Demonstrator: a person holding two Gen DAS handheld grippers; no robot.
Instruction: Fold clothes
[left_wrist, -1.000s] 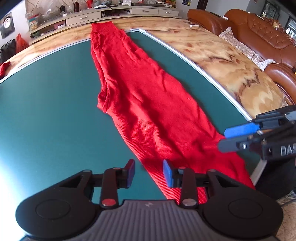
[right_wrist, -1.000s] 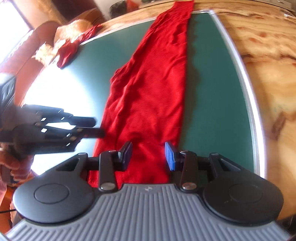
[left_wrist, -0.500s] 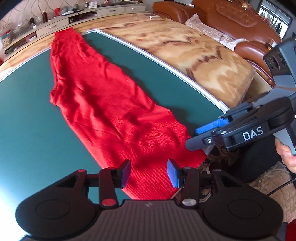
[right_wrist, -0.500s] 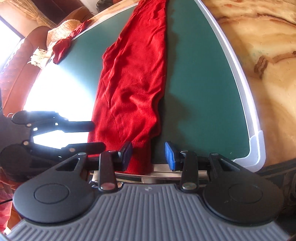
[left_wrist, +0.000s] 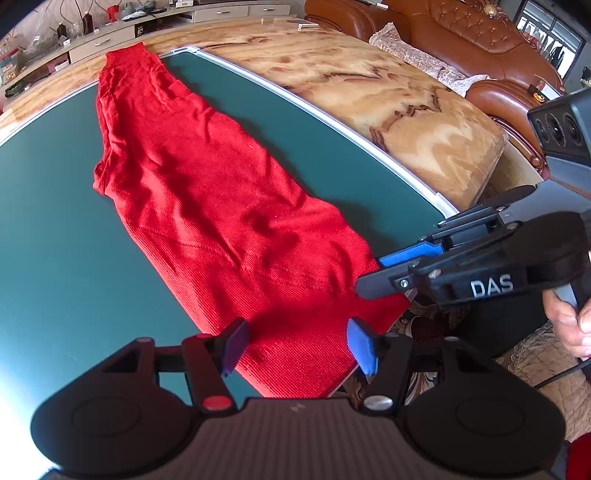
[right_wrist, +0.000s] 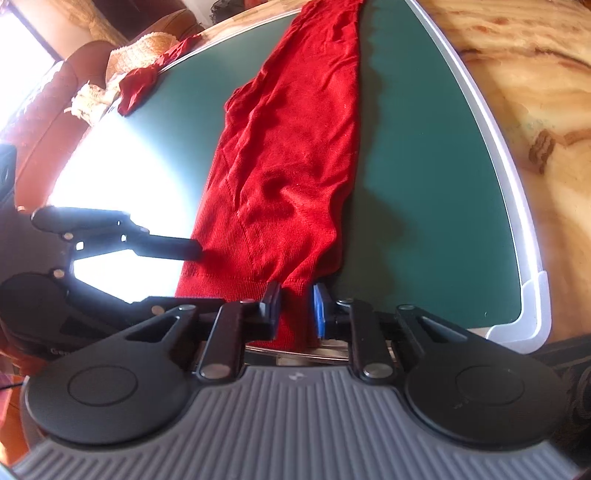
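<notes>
A home living room was shown. Brown leather sofas (left_wrist: 476, 44) with carved trim and lace covers were seen beside a large marble-patterned table (left_wrist: 399, 107). A long low cabinet (left_wrist: 155, 27) crowded with bottles and ornaments was set along the far wall. A green mat (left_wrist: 55, 206) had been laid over the table, and curtains (right_wrist: 107, 22) were hung by a bright window.

**A:** ok quick tally, what do we count? We've got one long red garment (left_wrist: 221, 206) laid on one green mat (left_wrist: 48, 229), right?

**B:** yep, plus a second, smaller red cloth (right_wrist: 138, 88) up at 10 o'clock in the right wrist view. And we see two grippers: left gripper (left_wrist: 297, 345), right gripper (right_wrist: 297, 308).

**A:** and two brown leather sofa pieces (left_wrist: 476, 40) at 1 o'clock.
</notes>
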